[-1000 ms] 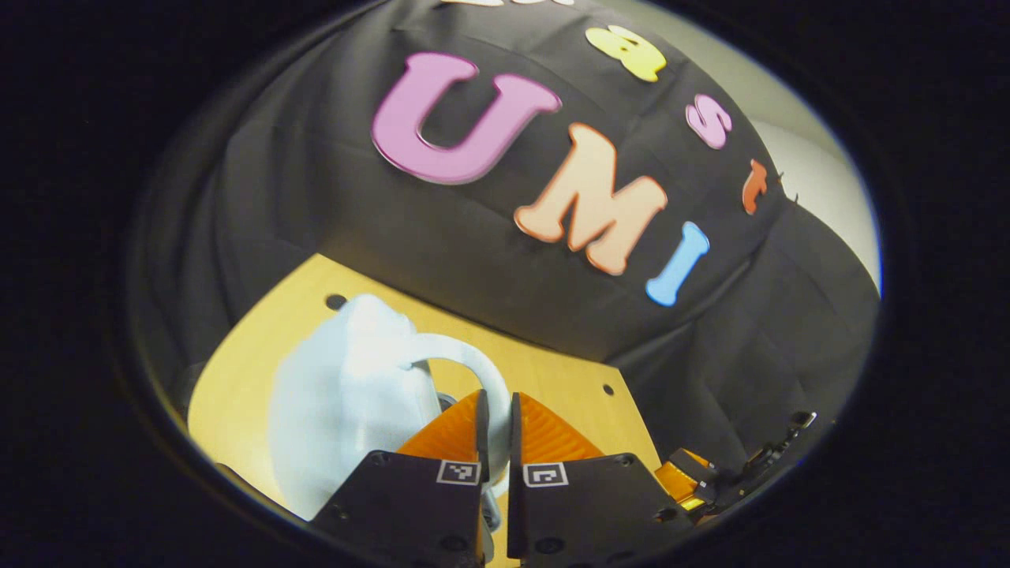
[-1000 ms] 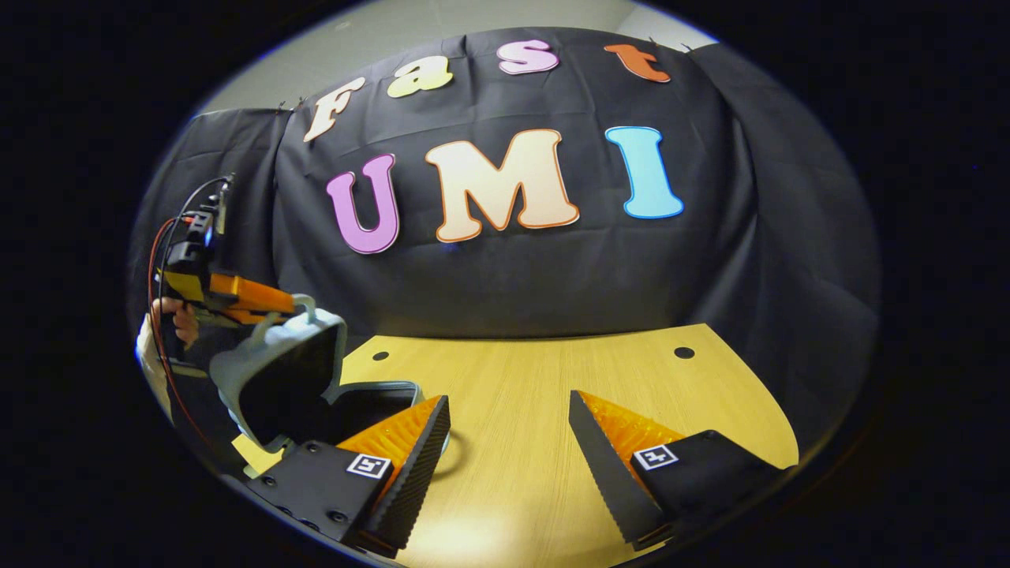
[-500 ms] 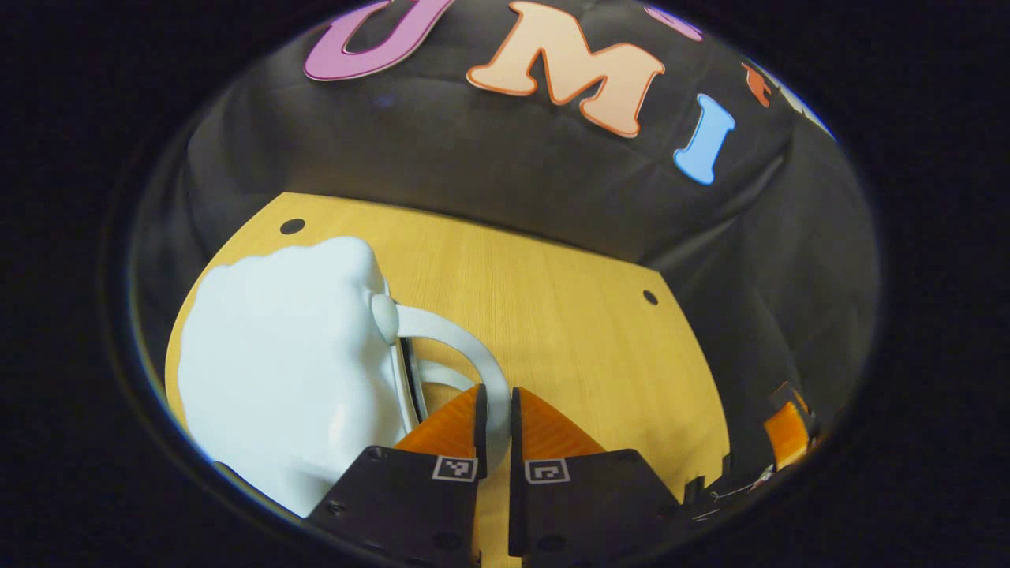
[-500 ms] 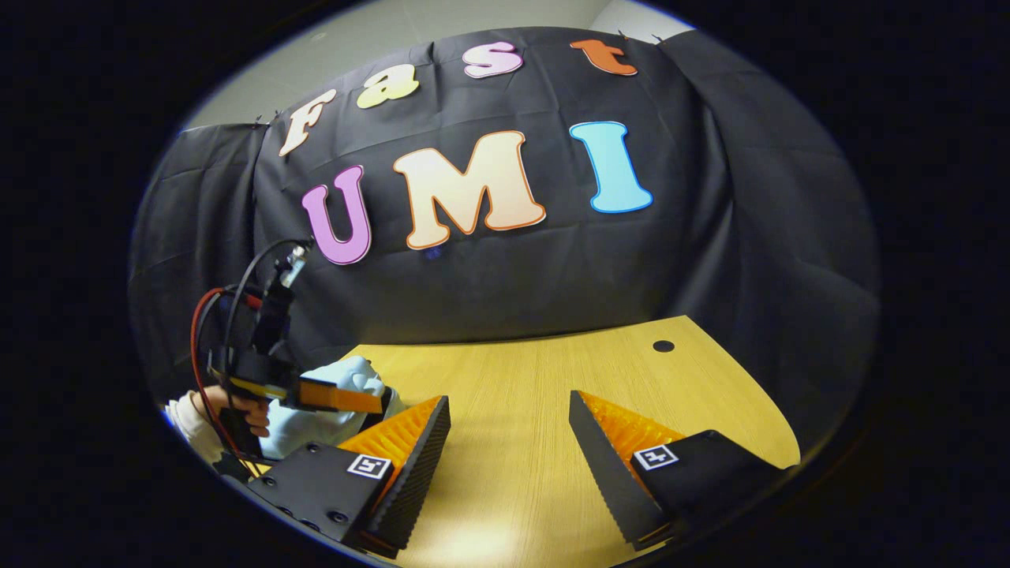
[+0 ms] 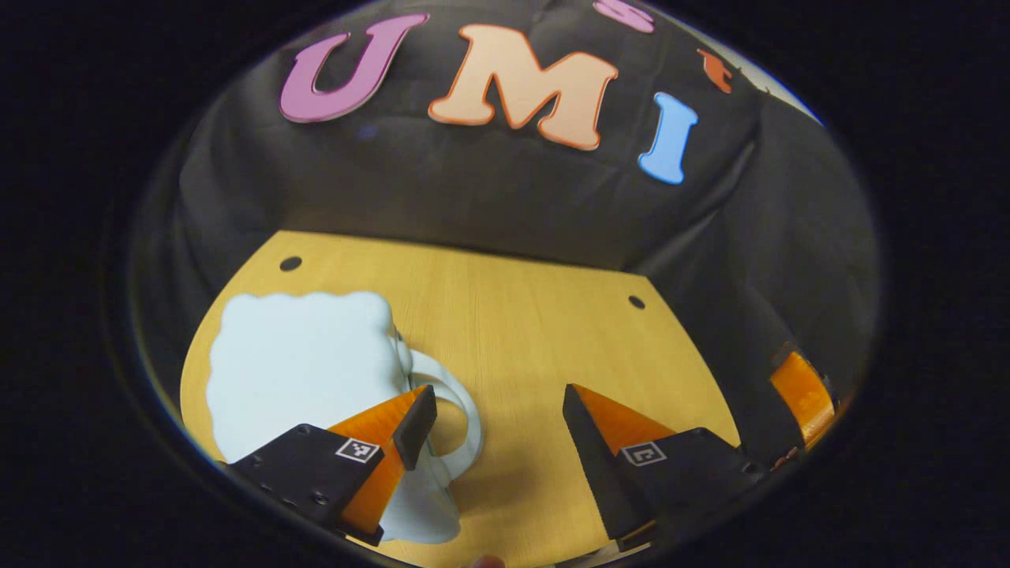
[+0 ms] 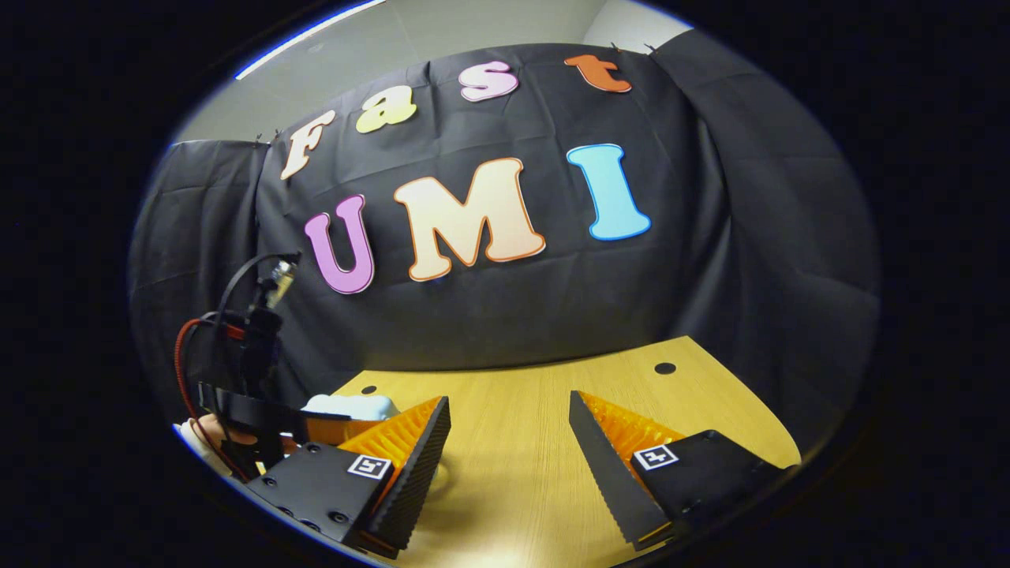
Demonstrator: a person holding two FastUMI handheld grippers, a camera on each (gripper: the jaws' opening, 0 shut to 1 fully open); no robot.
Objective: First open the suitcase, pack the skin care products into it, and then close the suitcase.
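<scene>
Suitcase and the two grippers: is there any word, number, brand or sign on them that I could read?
No readable words or numbers on these.
suitcase: plain pale shell, no label visible.
left gripper: a square black-and-white marker on each finger mount, a pattern and not text.
right gripper: the same kind of square marker, with no letters.

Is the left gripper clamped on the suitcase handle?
No. In the left gripper view, the left gripper is open, its fingers spread apart beside the handle of the suitcase.
</scene>
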